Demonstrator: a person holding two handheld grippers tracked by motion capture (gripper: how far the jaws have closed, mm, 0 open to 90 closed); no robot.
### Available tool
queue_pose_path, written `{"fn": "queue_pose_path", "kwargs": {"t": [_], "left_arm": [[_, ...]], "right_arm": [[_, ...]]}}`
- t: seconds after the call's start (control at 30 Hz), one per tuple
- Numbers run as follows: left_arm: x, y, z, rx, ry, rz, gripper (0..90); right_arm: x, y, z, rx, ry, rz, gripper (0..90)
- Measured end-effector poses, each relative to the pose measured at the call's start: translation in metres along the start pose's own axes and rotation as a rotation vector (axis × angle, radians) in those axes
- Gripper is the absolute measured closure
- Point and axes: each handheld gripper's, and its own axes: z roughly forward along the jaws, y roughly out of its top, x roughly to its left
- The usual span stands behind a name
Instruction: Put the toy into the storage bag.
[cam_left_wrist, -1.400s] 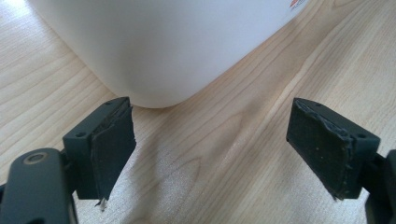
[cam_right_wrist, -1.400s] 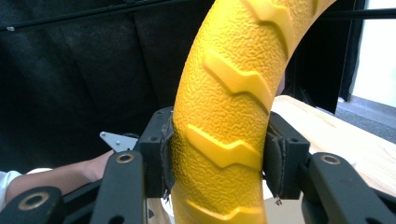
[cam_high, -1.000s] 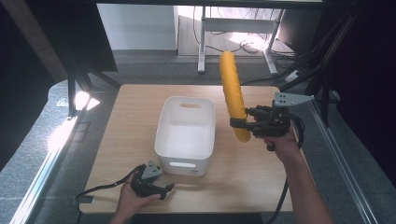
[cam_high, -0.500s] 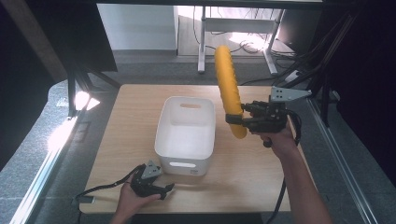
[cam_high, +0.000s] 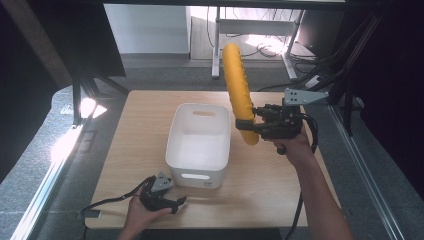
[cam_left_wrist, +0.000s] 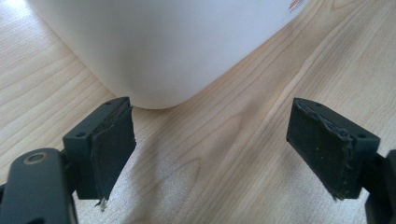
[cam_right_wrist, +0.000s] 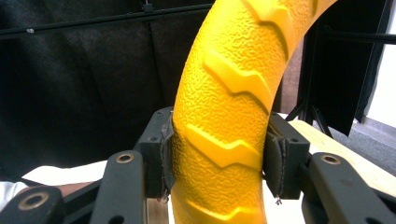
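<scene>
At the near edge of the light wooden bench (cam_high: 135, 150), the left tongs (cam_high: 175, 204) are held low in a hand (cam_high: 140, 216), with a black cable trailing off to the left. In the left gripper view the two black jaws are spread wide with nothing between them, and the worn dark pads (cam_left_wrist: 111, 149) are seen over bare wood grain. Just beyond them a rounded lower corner of the white rectangular plastic bin (cam_left_wrist: 159, 46) is met, close to the jaws but not touched.

In the high view that bin (cam_high: 172, 145) is set near the middle of the bench, its long side running away from the person, with slot handles cut in its near and far end walls. No contents can be made out inside.

To the right of the bin, the right tongs (cam_high: 248, 124) are held up by a hand (cam_high: 295, 149) on an outstretched forearm. They are closed on a long, slightly curved yellow rubbery cylinder with raised zigzag ridges (cam_high: 238, 92), gripped near its lower end. The cylinder is held nearly upright above the bench, beside the bin's right rim, with its top leaning slightly towards the left. In the right gripper view both pads are pressed against the textured yellow sides (cam_right_wrist: 233, 107).

Beyond the far edge of the bench, grey floor and white metal table legs (cam_high: 216, 45) are seen.
</scene>
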Motion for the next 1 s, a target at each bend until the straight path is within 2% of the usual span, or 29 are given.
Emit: {"fn": "queue_pose_path", "kwargs": {"t": [0.37, 0.63, 1.0], "left_arm": [[0.000, 0.000, -0.001, -0.007, -0.008, -0.011, 15.4], [0.000, 0.000, -0.001, 0.001, -0.003, -0.002, 15.4], [0.000, 0.000, -0.001, 0.001, -0.002, -0.002, 15.4]], "right_arm": [[0.004, 0.010, 0.006, -0.010, 0.017, -0.020, 50.9], [0.009, 0.018, 0.012, -0.013, 0.033, -0.033, 50.8], [0.012, 0.018, 0.024, -0.005, 0.064, -0.035, 50.8]]}}
